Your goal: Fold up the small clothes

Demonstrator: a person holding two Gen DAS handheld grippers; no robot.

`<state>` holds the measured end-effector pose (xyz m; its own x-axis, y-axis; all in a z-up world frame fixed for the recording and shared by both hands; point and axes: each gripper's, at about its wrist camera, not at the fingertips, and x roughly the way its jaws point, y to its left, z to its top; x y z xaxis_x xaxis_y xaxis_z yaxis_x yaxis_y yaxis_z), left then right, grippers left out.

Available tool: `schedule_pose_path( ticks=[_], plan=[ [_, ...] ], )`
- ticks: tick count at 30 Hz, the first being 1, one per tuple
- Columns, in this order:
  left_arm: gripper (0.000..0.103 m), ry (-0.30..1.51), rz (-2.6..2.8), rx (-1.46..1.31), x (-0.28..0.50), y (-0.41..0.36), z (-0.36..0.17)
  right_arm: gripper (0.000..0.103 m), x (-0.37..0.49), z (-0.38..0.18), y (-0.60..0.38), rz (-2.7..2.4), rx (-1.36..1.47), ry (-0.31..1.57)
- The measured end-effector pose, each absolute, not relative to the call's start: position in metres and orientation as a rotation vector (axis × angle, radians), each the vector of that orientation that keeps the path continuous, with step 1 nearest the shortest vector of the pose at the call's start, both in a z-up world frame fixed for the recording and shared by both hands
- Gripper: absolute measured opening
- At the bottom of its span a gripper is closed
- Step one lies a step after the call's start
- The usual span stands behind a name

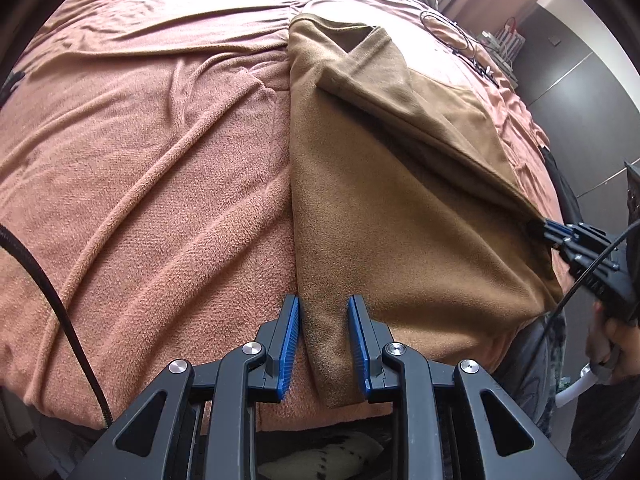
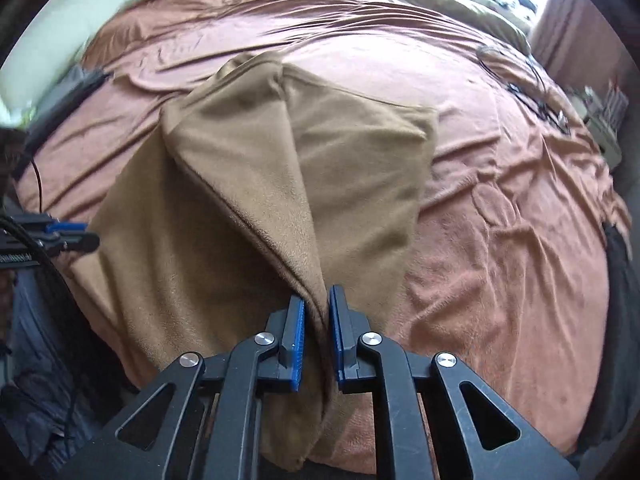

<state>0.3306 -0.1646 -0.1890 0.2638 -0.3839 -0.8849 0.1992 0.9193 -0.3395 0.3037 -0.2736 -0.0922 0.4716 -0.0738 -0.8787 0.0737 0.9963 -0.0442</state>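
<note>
Brown fleece garment (image 1: 400, 208) lies on the bed, spread over a pink fleece blanket (image 1: 140, 160), and in the left wrist view its near left corner runs down between the blue pads of the left claw (image 1: 323, 344). The pads stand a little apart with the cloth edge between them; they appear to bracket the corner loosely, and a firm pinch cannot be confirmed. At the right edge of this view the right claw (image 1: 540, 228) pulls a corner of the garment into a taut ridge, raised off the lower layer. A thin black cable (image 1: 452, 32) lies on the blanket far behind.

In the right wrist view the right claw (image 2: 317, 340) is pressed nearly together on a bunched fold of the garment (image 2: 260, 184), which rises as a peaked flap above the flat layer. The left claw (image 2: 72, 236) shows at the left, at the garment's edge.

Judged from this, a fold is under way: one side is lifted to be carried across. The next move calls for the left claw to anchor its corner while the right sweeps its flap over and lays it down flat, edges aligned, without dragging the layer beneath.
</note>
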Motion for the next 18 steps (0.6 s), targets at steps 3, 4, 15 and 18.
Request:
schedule_pose_path(
  ticks=[3, 4, 15, 18],
  plan=[
    [0.026, 1.242, -0.4, -0.178, 0.331, -0.167, -0.188, 0.0, 0.291, -0.094, -0.301, -0.106, 0.112, 1.059],
    [0.026, 1.24, -0.402, -0.182, 0.331, -0.165, -0.187, 0.0, 0.286, -0.097, -0.309, -0.125, 0.137, 1.054],
    [0.027, 1.228, -0.418, -0.193, 0.334, -0.162, -0.182, 0.019, 0.254, -0.084, -0.335, -0.046, 0.29, 0.964],
    [0.028, 1.234, -0.415, -0.204, 0.336, -0.162, -0.183, 0.069, 0.255, -0.081, -0.327, -0.033, 0.221, 0.939]
  ],
)
